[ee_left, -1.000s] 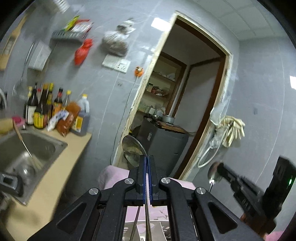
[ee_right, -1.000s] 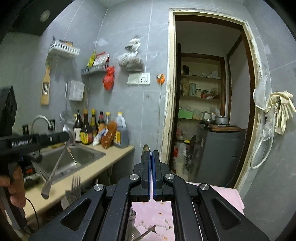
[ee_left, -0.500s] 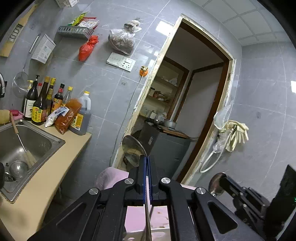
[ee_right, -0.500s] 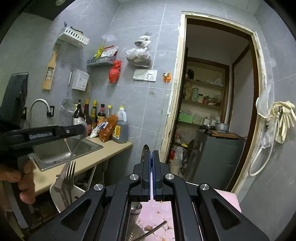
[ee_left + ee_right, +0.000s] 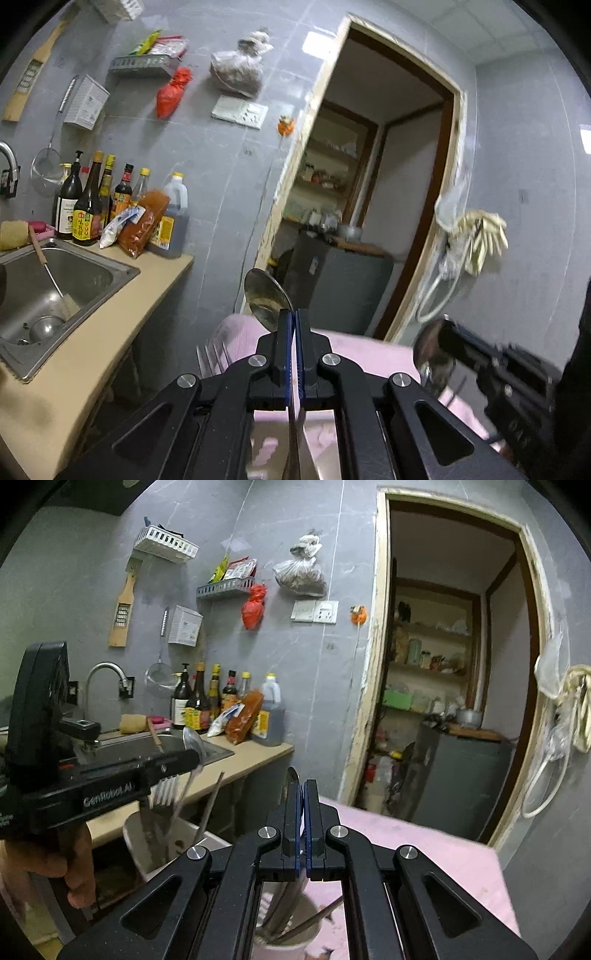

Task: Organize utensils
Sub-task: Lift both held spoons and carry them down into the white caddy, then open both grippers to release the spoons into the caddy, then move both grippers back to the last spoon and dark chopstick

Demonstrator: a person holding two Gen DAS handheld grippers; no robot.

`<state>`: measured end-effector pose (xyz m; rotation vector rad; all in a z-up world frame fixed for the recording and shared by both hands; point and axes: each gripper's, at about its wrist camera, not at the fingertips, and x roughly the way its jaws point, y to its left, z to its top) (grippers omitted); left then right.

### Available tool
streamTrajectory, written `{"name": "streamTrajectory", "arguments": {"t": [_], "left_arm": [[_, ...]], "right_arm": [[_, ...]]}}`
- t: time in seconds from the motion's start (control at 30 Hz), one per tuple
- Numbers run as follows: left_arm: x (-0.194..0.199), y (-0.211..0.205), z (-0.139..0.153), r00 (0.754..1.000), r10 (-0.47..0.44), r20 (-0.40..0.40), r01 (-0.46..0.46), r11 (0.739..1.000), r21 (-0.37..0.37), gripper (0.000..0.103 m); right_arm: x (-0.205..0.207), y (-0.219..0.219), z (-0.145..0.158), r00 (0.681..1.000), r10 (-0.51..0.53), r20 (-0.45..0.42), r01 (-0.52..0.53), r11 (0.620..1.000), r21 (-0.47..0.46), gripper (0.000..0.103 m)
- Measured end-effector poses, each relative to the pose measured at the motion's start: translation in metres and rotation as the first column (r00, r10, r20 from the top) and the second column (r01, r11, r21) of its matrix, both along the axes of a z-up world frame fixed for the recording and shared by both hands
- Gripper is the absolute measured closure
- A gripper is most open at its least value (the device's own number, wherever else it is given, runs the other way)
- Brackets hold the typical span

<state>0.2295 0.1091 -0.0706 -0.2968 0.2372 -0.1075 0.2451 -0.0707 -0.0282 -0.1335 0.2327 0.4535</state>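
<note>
Going left to right: I'm seeing the sink (image 5: 55,280) at far left on the beige counter (image 5: 92,354), a brush leaning inside it, sauce bottles (image 5: 88,206) lined up against the grey tile wall behind. My left gripper (image 5: 294,325) is sitting with its blue pads pressed together on a spoon (image 5: 266,295); the bowl is sticking up above the fingertips and the handle is running down between the pads, over the pink tablecloth (image 5: 354,350). From the right wrist view, that spoon's handle is hanging over a white utensil holder (image 5: 147,845) next to the counter, with a fork (image 5: 164,792) and another thin handle standing in it; I can't tell whether the spoon is touching the holder. My right gripper (image 5: 303,801) is also clamped, gripping a second spoon (image 5: 291,786) edge-on, its handle hanging down into a round cup (image 5: 288,934) on the tablecloth where other utensils are lying. Open doorway (image 5: 454,664) at right.
</note>
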Motion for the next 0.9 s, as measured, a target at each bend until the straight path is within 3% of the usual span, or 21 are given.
{"name": "streamTrajectory", "arguments": {"t": [0.07,0.13,0.2,0.23,0.33,0.4,0.53,0.6,0.7,0.9], "left_arm": [[-0.005,-0.001,-0.001,0.999,-0.021,-0.037,0.021,1.0,-0.014,0.1],[-0.009,-0.001,-0.002,0.996,-0.032,-0.081,0.031,0.999,-0.022,0.1],[-0.014,-0.002,-0.001,0.993,-0.035,-0.113,0.033,0.999,-0.023,0.1],[-0.017,-0.003,0.001,0.991,-0.035,-0.129,0.033,0.999,-0.017,0.099],[-0.024,-0.005,0.007,0.987,-0.031,-0.158,0.03,1.0,-0.008,0.083],[-0.03,-0.006,0.016,0.988,-0.027,-0.153,0.024,0.999,-0.025,0.063],[-0.038,-0.015,0.038,0.99,-0.005,-0.143,0.002,1.0,-0.026,0.049],[-0.04,-0.028,0.05,0.989,0.02,-0.144,-0.017,1.0,0.022,0.026],[-0.044,-0.05,0.063,0.993,0.035,-0.117,-0.027,0.997,0.077,0.005],[-0.047,-0.097,0.076,0.995,0.05,-0.085,-0.04,0.993,0.114,0.0]], "right_arm": [[0.0,-0.004,-0.002,0.999,0.012,-0.033,-0.012,1.0,0.015,0.099],[0.0,-0.011,-0.003,0.997,0.021,-0.07,-0.018,0.999,0.043,0.089],[-0.001,-0.022,0.0,0.994,0.011,-0.104,-0.001,0.995,0.098,0.073],[-0.002,-0.027,0.001,0.993,0.007,-0.114,0.007,0.993,0.119,0.073],[-0.007,-0.051,0.011,0.988,-0.037,-0.148,0.063,0.982,0.178,0.071],[-0.011,-0.065,0.016,0.985,-0.071,-0.156,0.101,0.976,0.193,0.057],[-0.018,-0.1,0.029,0.979,-0.14,-0.145,0.169,0.964,0.208,0.035],[-0.021,-0.119,0.032,0.974,-0.183,-0.133,0.208,0.957,0.202,0.019],[-0.024,-0.14,0.038,0.961,-0.248,-0.12,0.268,0.945,0.188,0.001],[-0.025,-0.185,0.04,0.941,-0.318,-0.118,0.334,0.931,0.15,0.001]]}}
